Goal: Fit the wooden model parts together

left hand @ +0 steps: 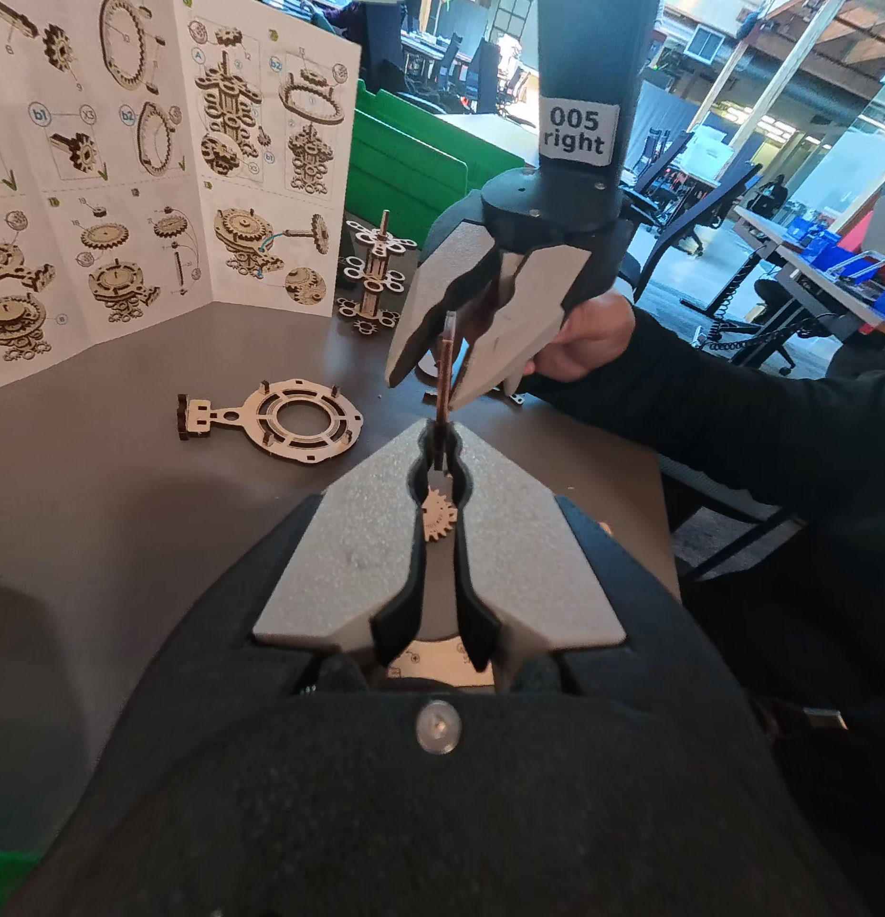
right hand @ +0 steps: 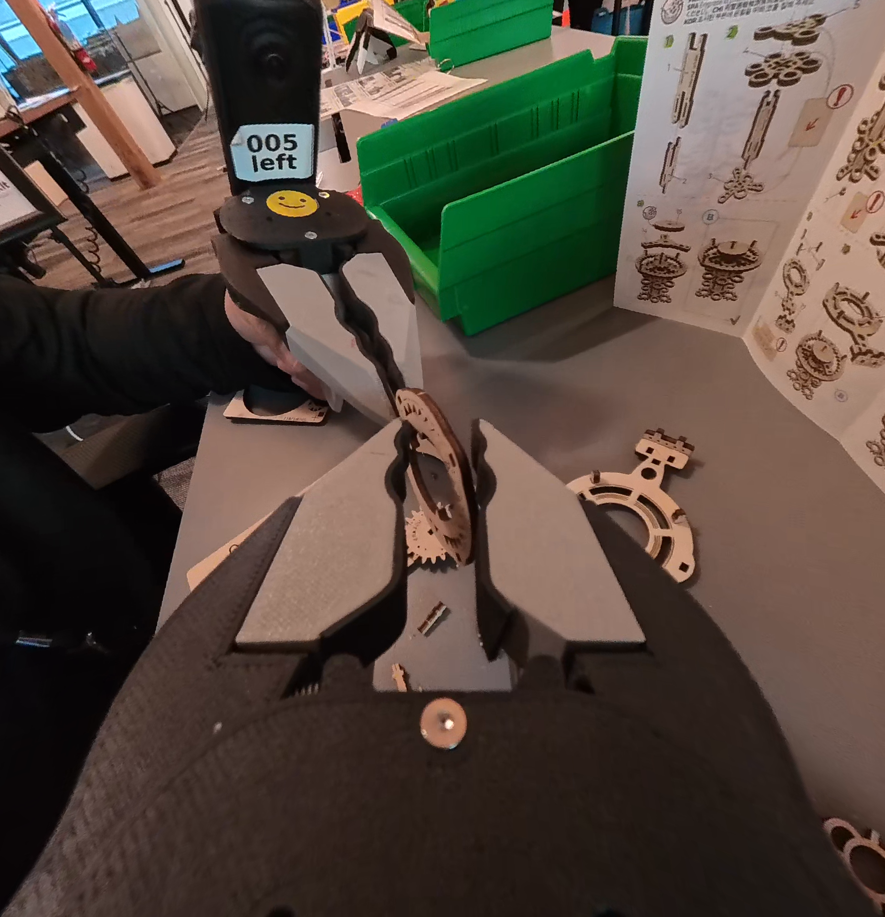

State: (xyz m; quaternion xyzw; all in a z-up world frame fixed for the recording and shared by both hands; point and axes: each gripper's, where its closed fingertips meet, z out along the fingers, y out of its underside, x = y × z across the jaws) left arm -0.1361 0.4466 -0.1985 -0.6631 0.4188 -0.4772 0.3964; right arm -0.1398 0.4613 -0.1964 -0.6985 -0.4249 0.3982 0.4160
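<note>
Grey tabletop (right hand: 678, 397) in open workshop, fold-out instruction sheet (left hand: 133, 173) standing at far edge. Wooden disc (right hand: 438, 476) held on edge above table, long axis running between both grippers. Left gripper (left hand: 440, 446) clamped on one rim; right gripper (right hand: 438, 464) jaws apart, straddling opposite rim, right finger (right hand: 525, 521) seemingly clear. Small gear (right hand: 423, 543) lay below disc; ring base plate (left hand: 282, 422) lay left, well apart.

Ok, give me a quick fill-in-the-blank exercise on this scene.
1. The left gripper is shut on the edge of a wooden ____.
2. The small toothed part lying on the table beneath it is a ____.
3. The storage bins behind the table are coloured ____.
Missing words: disc; gear; green.
</note>
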